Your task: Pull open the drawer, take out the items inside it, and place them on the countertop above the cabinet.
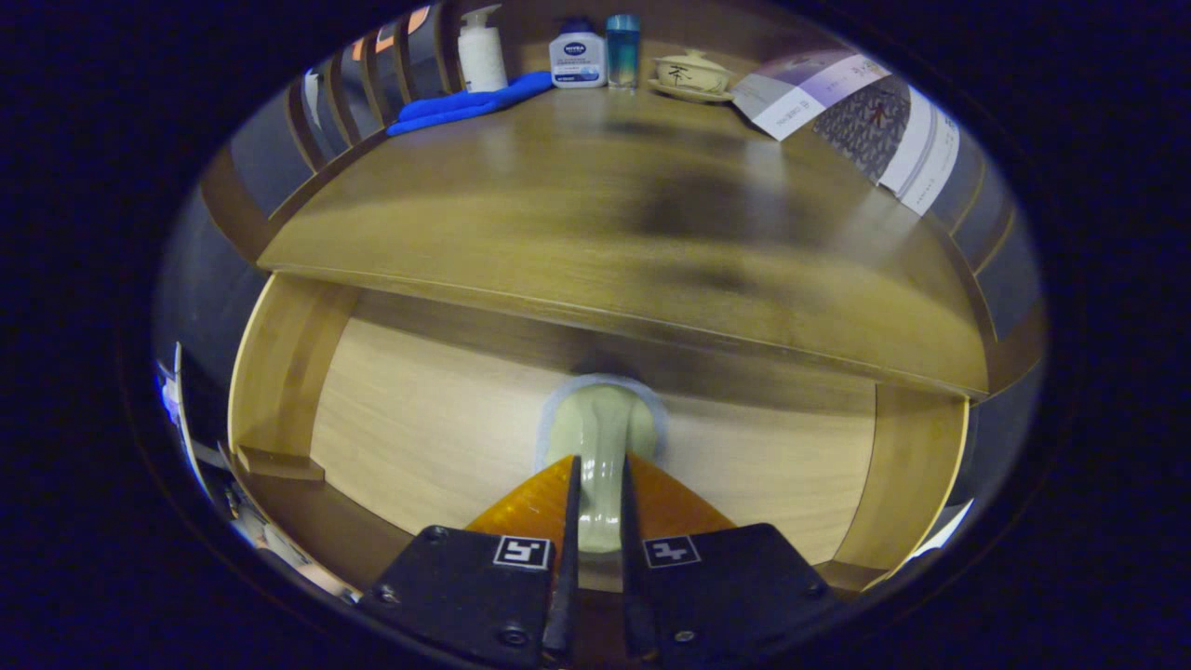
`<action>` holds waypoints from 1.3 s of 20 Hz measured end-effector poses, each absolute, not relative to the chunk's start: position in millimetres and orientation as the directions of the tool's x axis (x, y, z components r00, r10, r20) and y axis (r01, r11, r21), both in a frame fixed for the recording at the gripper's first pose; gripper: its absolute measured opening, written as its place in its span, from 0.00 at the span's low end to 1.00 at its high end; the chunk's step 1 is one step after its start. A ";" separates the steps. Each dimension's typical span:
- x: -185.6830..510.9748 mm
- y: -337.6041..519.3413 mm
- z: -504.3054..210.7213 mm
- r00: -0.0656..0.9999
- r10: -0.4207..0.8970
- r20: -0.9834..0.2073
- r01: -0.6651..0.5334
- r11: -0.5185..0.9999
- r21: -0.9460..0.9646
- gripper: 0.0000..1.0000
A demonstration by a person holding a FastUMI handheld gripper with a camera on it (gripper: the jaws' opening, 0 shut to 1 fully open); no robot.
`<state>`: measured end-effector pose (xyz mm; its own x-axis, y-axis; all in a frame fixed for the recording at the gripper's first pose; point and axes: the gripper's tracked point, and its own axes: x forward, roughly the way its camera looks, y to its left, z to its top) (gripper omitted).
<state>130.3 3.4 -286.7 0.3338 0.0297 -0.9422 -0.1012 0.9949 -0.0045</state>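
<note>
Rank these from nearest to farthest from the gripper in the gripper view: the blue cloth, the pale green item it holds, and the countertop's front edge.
1. Pale green item: between the fingers of the gripper, which press on it, over the open drawer.
2. Countertop's front edge: just beyond the item.
3. Blue cloth: at the countertop's back, left of the bottles.

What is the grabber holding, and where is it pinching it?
The gripper is shut on a pale green spoon-like item, pinching its narrow handle end, above the open drawer.
</note>
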 end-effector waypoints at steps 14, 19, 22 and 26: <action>115.9 -18.6 -206.5 0.419 -0.003 -0.908 -0.140 0.988 -0.068 0.17; 116.1 -20.8 -175.2 0.413 -0.005 -0.911 -0.155 0.985 -0.075 0.17; 119.0 -14.7 -159.0 0.427 -0.006 -0.904 -0.178 0.980 -0.090 0.17; 144.2 -7.3 -142.0 0.456 0.001 -0.890 -0.166 0.983 -0.084 0.17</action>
